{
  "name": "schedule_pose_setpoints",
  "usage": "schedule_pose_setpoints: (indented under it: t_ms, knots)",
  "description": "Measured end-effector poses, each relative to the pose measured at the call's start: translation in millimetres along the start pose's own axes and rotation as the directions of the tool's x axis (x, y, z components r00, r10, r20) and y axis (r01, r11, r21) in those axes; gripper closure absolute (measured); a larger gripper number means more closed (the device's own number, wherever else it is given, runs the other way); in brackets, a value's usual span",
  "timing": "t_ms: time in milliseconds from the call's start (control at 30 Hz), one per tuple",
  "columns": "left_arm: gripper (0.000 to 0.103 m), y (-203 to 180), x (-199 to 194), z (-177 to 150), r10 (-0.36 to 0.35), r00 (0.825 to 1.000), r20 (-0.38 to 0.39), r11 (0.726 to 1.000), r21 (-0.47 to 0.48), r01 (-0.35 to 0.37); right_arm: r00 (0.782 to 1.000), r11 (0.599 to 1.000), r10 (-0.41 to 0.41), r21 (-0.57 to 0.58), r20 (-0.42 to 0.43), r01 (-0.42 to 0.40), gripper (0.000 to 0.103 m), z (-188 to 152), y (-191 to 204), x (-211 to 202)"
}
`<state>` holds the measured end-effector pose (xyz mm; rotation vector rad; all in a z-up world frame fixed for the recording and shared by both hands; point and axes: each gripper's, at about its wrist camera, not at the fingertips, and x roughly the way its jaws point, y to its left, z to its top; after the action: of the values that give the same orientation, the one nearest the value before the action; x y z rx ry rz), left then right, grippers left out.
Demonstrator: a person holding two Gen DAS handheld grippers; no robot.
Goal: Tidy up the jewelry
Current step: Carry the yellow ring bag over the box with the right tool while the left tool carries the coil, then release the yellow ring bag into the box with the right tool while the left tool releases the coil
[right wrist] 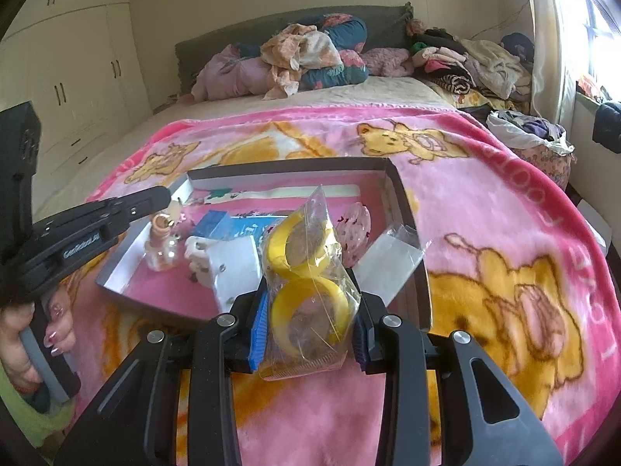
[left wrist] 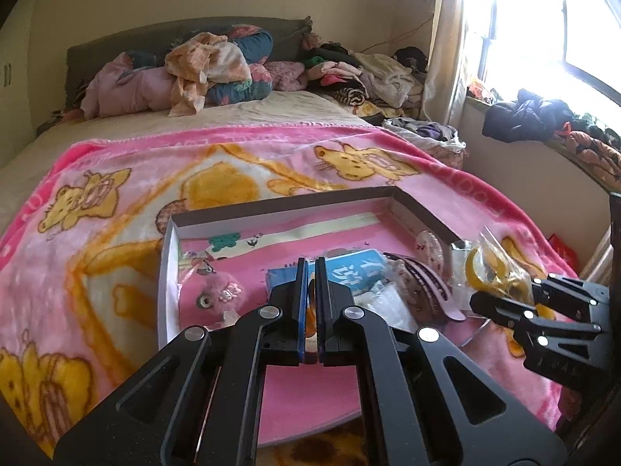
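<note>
My right gripper (right wrist: 310,320) is shut on a clear plastic bag (right wrist: 310,272) holding two yellow bangles, lifted over the near right corner of the dark-rimmed box (right wrist: 287,163). The left wrist view shows that bag (left wrist: 493,268) at the right gripper (left wrist: 500,303) beside the box (left wrist: 291,202). My left gripper (left wrist: 310,268) is shut above the box's pink floor. In the right wrist view a small corked bottle charm (right wrist: 161,248) appears to hang from the left gripper's tip (right wrist: 165,194). A blue card (left wrist: 361,272), a pink hair clip (left wrist: 423,287) and a fluffy pink charm (left wrist: 217,295) lie in the box.
The box rests on a pink cartoon blanket (left wrist: 116,202) spread over a bed. Pillows and piled clothes (left wrist: 217,66) lie at the headboard. A window (left wrist: 543,31) is on the right, a wardrobe (right wrist: 70,77) on the left. A person's hand (right wrist: 35,334) grips the left handle.
</note>
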<state>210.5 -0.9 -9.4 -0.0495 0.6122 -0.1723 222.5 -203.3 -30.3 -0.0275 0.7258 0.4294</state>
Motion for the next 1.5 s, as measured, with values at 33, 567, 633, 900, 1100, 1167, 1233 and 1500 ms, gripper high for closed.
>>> schedule_pose_setpoints:
  t_ms: [33, 567, 633, 900, 1100, 1167, 1233, 1500]
  knots:
    - [0.103, 1.3, 1.9, -0.5, 0.001, 1.000, -0.004, 1.000, -0.002, -0.001, 1.000, 1.000, 0.001, 0.001, -0.004, -0.001, 0.070, 1.1, 0.1, 3.5]
    - [0.102, 20.9, 21.7, -11.4, 0.027, 0.999, -0.044, 0.999, -0.041, -0.028, 0.997, 0.998, 0.057, -0.023, -0.043, -0.058, 0.069, 12.8, 17.3, 36.2]
    - [0.102, 21.8, 21.8, -12.9, 0.024, 0.999, -0.046, 0.999, -0.044, -0.027, 0.997, 0.998, 0.059, -0.034, -0.053, -0.061, 0.068, 11.7, 21.3, 40.5]
    - [0.102, 24.9, 22.9, -14.7, 0.022, 0.998, -0.051, 0.998, -0.049, -0.025, 0.995, 0.995, 0.079, -0.048, -0.058, -0.082, 0.066, 5.7, 28.9, 42.1]
    - [0.102, 25.5, 23.1, -15.1, 0.021, 0.998, -0.052, 0.998, -0.057, -0.024, 0.993, 0.992, 0.107, -0.059, -0.052, -0.110, 0.066, 2.0, 32.7, 39.5]
    - [0.102, 26.6, 23.6, -14.9, 0.021, 0.998, -0.051, 0.998, -0.060, -0.024, 0.993, 0.991, 0.110, -0.069, -0.051, -0.113, 0.066, 1.8, 35.4, 40.3]
    - [0.102, 27.1, 24.0, -14.7, 0.020, 0.998, -0.052, 0.998, -0.063, -0.024, 0.992, 0.991, 0.111, -0.070, -0.052, -0.115, 0.065, 1.3, 36.3, 40.8]
    - [0.101, 26.9, 24.2, -16.9, -0.001, 0.998, -0.063, 0.998, -0.069, -0.003, 0.994, 0.992, 0.106, -0.069, -0.039, -0.108, 0.057, -0.2, 36.7, 38.5]
